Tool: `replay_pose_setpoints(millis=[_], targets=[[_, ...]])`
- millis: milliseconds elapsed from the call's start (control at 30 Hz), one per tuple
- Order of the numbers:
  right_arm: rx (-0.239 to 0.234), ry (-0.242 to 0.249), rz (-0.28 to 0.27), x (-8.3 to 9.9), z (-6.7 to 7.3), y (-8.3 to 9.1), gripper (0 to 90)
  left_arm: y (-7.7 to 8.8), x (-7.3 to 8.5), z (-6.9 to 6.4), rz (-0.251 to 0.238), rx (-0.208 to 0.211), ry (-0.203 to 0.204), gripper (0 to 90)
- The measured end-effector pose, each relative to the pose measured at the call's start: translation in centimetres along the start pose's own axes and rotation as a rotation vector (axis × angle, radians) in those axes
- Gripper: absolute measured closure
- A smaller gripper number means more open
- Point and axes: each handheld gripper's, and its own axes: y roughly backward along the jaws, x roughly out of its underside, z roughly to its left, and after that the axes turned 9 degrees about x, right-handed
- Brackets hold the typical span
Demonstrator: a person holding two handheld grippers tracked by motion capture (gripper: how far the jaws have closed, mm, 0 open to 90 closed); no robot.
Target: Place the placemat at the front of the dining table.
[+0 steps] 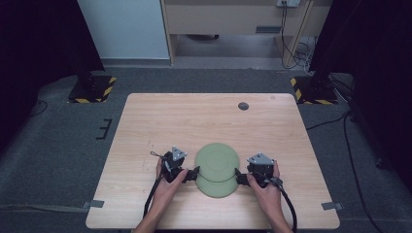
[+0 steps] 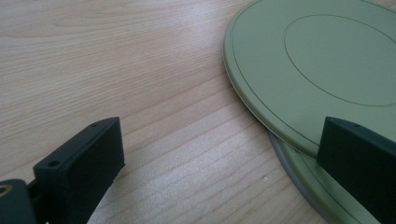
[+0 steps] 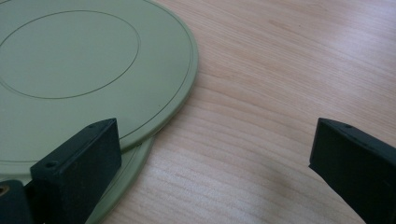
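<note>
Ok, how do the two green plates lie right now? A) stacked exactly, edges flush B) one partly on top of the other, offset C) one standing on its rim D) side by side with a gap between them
B: the upper plate overlaps the lower plate, whose rim pokes out beneath it in both gripper views; the high view shows the offset too.

The table point(image 1: 160, 121) was pale wood with a fine, matt grain. Both plates, the upper plate point(image 2: 322, 65) and the lower plate point(image 2: 322, 196), looked like smooth matt green plastic. The grippers' jaws looked like matt black plastic, slightly grainy.
</note>
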Motion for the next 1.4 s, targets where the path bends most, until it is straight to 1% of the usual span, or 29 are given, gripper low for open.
replay_pose_setpoints(millis=[33,133,200,267,367,667,700,767,1033,1167,1200,1267,1300,1333,1367,1400], targets=[[0.01,-0.006,-0.004,0.0,0.0,-0.1,2.2,-0.1,-0.1,0.0,0.001,-0.005,-0.006,0.0],[0.007,-0.016,0.0,0.0,-0.1,-0.1,4.0,-0.1,-0.1,0.0,-0.002,-0.005,-0.003,0.1],[0.005,-0.014,0.001,0.0,-0.1,0.0,4.4,0.0,0.0,-0.1,-0.003,-0.005,0.0,0.8],[-0.009,-0.01,0.006,0.1,-0.1,0.3,4.3,0.1,0.2,-0.2,0.006,-0.006,-0.007,2.5],[-0.014,-0.002,0.007,0.1,0.1,0.4,4.4,0.1,0.2,-0.3,0.006,-0.009,-0.012,2.4],[-0.009,-0.01,-0.001,0.0,0.1,-0.1,2.1,-0.3,-0.1,0.0,0.009,-0.016,-0.001,0.1],[-0.008,-0.017,-0.001,0.0,0.1,-0.2,2.1,-0.3,-0.1,0.0,0.009,-0.016,0.0,0.1],[-0.006,-0.016,-0.002,0.0,0.1,-0.2,2.1,-0.4,-0.2,0.1,0.008,-0.016,0.005,0.1],[-0.005,-0.014,-0.003,-0.1,0.0,-0.3,2.0,-0.4,-0.3,0.1,0.01,-0.017,0.005,0.6],[-0.014,-0.005,0.01,-0.1,-0.2,-0.1,3.3,-0.3,-0.4,0.0,0.008,-0.019,0.002,2.1],[-0.021,-0.005,0.027,-0.1,-0.6,0.1,3.5,-0.2,-0.4,0.0,0.006,-0.018,0.001,2.0],[-0.023,-0.002,0.037,-0.1,-0.8,0.2,3.4,0.1,-0.5,0.0,0.004,-0.016,-0.003,2.0],[-0.028,0.02,0.069,-0.2,-1.3,0.3,3.5,0.2,-0.6,0.1,0.0,-0.016,-0.006,1.9],[-0.028,0.02,0.069,-0.2,-1.3,0.3,3.5,0.2,-0.6,0.1,0.0,-0.016,-0.006,1.9],[-0.031,0.025,0.077,-0.5,-1.7,0.4,3.6,0.3,-0.7,0.2,0.005,-0.018,-0.007,1.9],[-0.039,0.02,0.078,-0.7,-2.0,0.4,3.6,0.3,-0.7,0.2,0.005,-0.018,-0.007,1.9]])
